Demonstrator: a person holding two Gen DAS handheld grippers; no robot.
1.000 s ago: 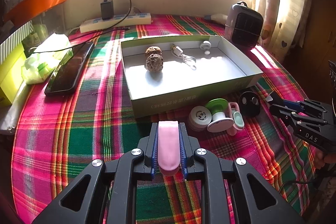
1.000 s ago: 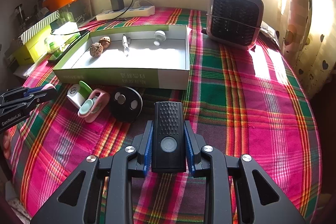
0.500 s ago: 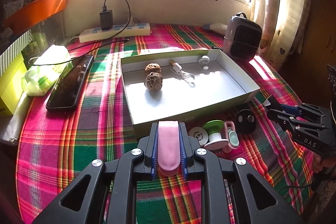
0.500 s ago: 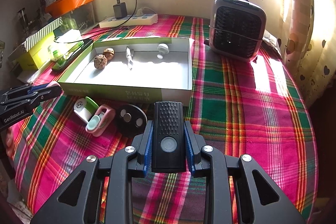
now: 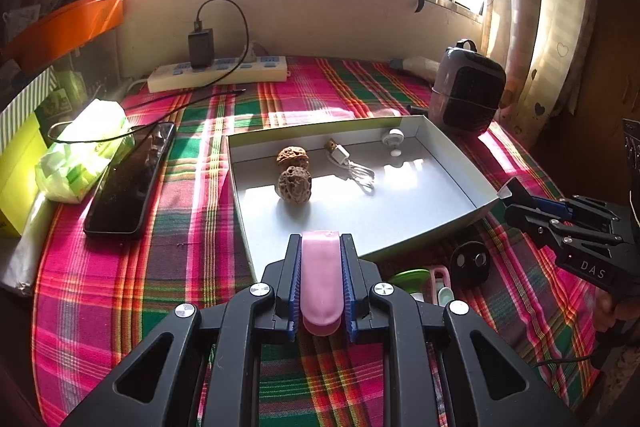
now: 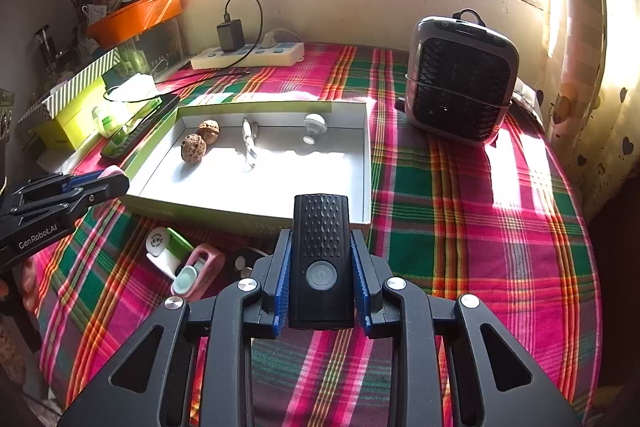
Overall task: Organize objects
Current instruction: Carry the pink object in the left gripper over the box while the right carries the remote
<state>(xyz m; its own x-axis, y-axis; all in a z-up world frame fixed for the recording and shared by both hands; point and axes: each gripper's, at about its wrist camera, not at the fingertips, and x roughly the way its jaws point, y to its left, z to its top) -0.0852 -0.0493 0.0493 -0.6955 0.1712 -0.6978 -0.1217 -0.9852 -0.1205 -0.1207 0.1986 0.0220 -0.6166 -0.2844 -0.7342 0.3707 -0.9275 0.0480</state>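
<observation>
My left gripper (image 5: 321, 247) is shut on a slim pink object (image 5: 321, 279), held above the near edge of the shallow white box (image 5: 456, 151). My right gripper (image 6: 322, 243) is shut on a black device with a round button (image 6: 322, 259), held over the near wall of the same box (image 6: 366, 163). Inside the box lie two walnuts (image 5: 293, 179), a small white cable (image 5: 352, 167) and a white knob (image 5: 393, 138). On the cloth before the box sit a green-and-white roller (image 6: 166, 247), a pink case (image 6: 200, 269) and a black disc (image 5: 470, 263).
A plaid cloth (image 6: 460, 227) covers the round table. A grey heater (image 6: 460, 79) stands at the back right. A power strip with charger (image 5: 218, 71), a dark phone (image 5: 128, 183), a tissue pack (image 5: 84, 151) and yellow-green boxes (image 6: 76, 107) crowd the left side.
Both grippers have risen and pulled back from the box with their objects still held. The box and the small items on the cloth now sit lower and smaller in both views.
</observation>
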